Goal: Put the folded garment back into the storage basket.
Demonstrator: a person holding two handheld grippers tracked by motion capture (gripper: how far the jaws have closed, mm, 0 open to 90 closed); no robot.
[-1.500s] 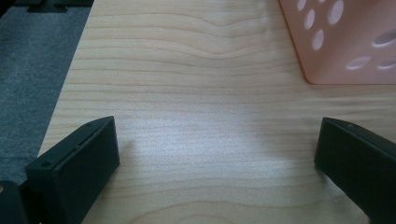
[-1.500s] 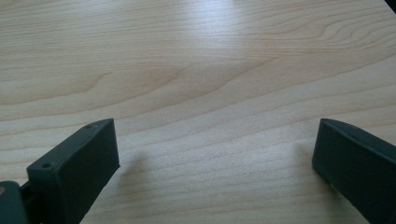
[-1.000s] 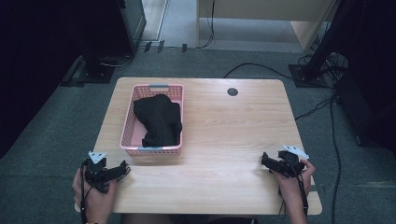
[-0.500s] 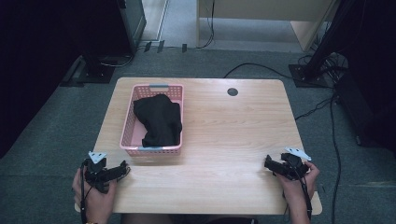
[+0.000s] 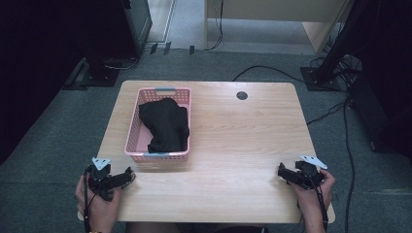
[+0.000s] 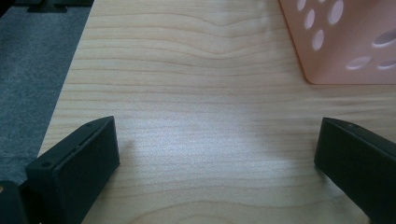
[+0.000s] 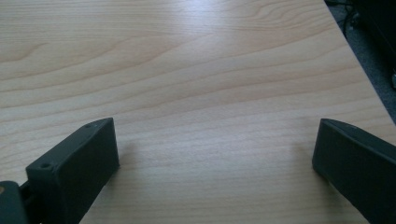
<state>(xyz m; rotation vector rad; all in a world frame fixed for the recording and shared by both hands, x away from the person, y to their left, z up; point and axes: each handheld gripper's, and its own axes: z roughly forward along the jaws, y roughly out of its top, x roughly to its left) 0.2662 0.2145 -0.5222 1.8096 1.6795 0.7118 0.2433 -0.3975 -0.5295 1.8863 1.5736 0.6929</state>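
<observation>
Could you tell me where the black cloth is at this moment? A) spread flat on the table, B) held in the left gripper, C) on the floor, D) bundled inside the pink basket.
D: the black cloth lies bundled inside the pink basket, while the left gripper and right gripper are open, holding nothing.

Nothing readable anywhere here, no labels, brands or numbers. The pink basket (image 5: 160, 121) is plain plastic with just holes in its wall, and the black cloth (image 5: 164, 124) inside it has no print I can make out. The table (image 5: 243, 141) around the basket is bare wood grain.
</observation>
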